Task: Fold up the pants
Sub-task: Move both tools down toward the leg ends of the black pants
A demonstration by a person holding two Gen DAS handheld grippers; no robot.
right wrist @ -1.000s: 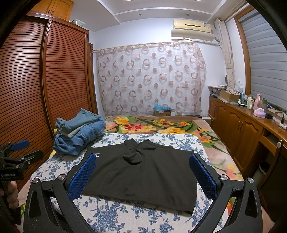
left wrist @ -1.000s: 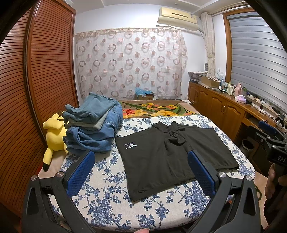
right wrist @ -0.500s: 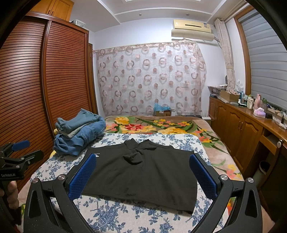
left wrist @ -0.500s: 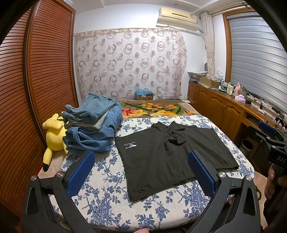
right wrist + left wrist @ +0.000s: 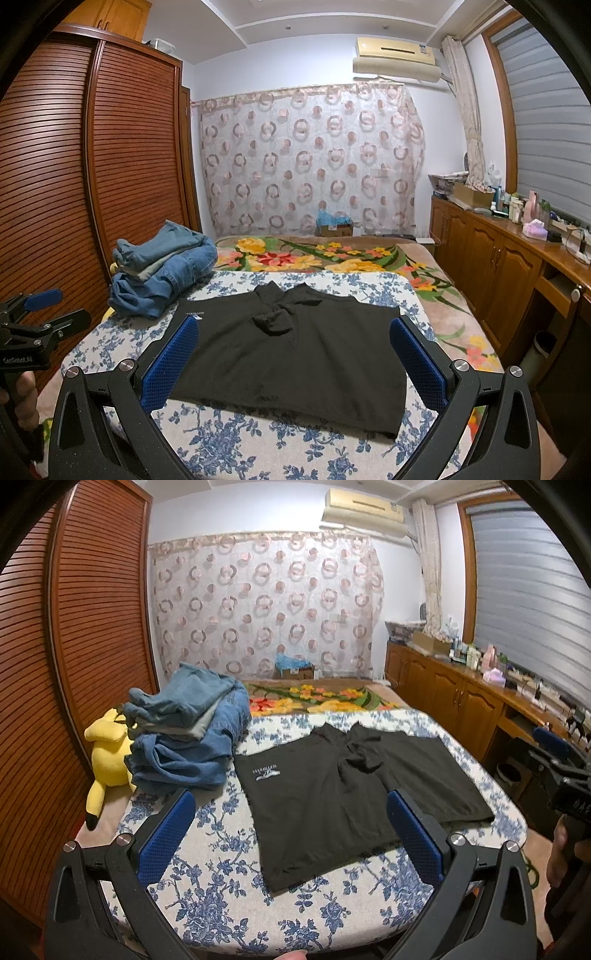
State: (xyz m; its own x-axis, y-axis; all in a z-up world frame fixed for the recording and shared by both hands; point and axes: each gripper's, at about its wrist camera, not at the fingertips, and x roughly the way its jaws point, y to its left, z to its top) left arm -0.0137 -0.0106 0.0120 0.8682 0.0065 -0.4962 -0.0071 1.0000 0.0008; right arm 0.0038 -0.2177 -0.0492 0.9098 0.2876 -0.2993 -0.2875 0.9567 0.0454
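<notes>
Your left gripper: jaws spread wide, gripping nothing, hovering above the near edge of the bed; blue textured pads on black arms.
Your right gripper: jaws equally wide and empty, held over the near hem of the pants.
Bed cover: white cloth with a blue flower print, directly under and ahead of both sets of jaws.
Black pants: spread flat on the bed cover, between and just beyond your right jaws; in the left view they lie ahead and toward the right jaw. Matte, smooth fabric, a small white logo near the left edge, and a bunched fold at the middle of the far edge.
Denim pile: a loose stack of blue jeans beyond your left jaw, just beside the pants' left edge, not on them.
Yellow plush toy: left of the denim pile, against the slatted wooden wardrobe.
Floral blanket: bright, further up the bed past the pants.
Far side: circle-patterned curtain; wooden cabinet with bottles along the right.
Change from half a second ago: the left view has tipped slightly and blurred; pants and pile lie as they did.
</notes>
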